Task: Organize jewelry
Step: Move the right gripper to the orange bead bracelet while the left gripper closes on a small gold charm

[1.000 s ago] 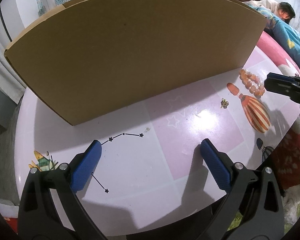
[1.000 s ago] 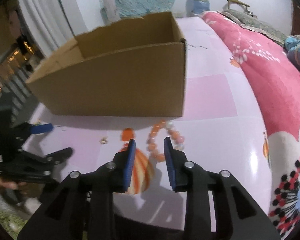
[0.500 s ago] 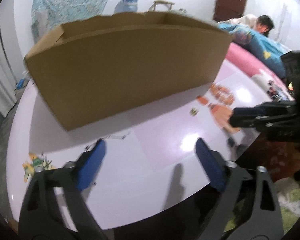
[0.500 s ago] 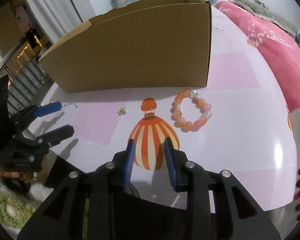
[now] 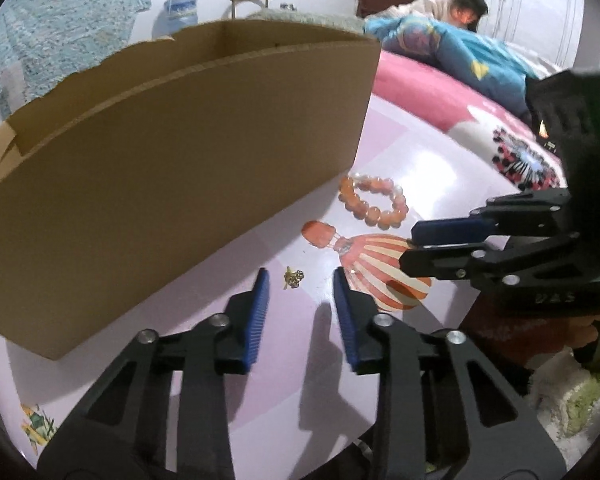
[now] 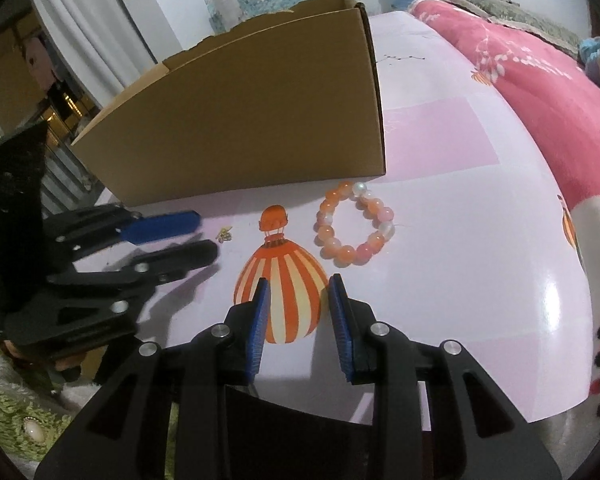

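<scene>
Your left gripper (image 5: 300,280) has just been closing; its jaws are narrowly spread, framing the small gold earring (image 5: 292,278) without touching it. Your right gripper (image 6: 296,284) hovers narrowly parted and empty, near the bead bracelet (image 6: 354,224), right of the earring beside the cardboard box (image 6: 240,120).
</scene>
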`<state>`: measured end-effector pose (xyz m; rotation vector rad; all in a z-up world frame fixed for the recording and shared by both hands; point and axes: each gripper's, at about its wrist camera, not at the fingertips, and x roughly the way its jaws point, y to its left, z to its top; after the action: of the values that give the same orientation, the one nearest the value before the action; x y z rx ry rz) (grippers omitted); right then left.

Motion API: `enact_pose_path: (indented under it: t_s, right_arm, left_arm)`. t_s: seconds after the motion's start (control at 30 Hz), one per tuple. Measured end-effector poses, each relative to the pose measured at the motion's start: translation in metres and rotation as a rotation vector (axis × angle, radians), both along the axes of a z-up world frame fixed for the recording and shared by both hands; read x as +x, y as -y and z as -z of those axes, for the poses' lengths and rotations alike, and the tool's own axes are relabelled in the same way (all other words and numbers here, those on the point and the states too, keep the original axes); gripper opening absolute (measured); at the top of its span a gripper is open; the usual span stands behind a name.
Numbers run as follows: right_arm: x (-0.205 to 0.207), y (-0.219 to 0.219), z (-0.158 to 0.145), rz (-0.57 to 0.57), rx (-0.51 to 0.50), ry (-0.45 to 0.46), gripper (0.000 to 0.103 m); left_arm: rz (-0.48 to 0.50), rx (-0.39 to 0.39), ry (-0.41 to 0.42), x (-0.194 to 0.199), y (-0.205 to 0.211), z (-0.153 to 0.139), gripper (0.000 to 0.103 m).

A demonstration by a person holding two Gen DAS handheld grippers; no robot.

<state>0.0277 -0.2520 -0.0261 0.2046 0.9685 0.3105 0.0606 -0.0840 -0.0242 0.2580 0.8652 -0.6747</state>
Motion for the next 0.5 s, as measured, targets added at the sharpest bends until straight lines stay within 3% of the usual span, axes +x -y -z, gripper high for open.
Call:
enact_pose_path:
  t_s: [0.07, 0.33, 0.5]
  right_arm:
    - [0.000, -0.001, 0.000, -0.003, 0.002, 0.003, 0.030]
    - [0.000, 0.001, 0.000, -0.005, 0.020, 0.006, 0.030]
    - [0.003, 0.003, 0.001, -0.004, 0.027, 0.008, 0.030]
  left_arm:
    - [0.003, 0.007, -0.014, 0.003, 0.003, 0.004, 0.021]
    - [0.012, 0.050, -0.021, 0.010, 0.009, 0.007, 0.018]
    - [0.006, 0.081, -0.005, 0.014, 0.010, 0.007, 0.005]
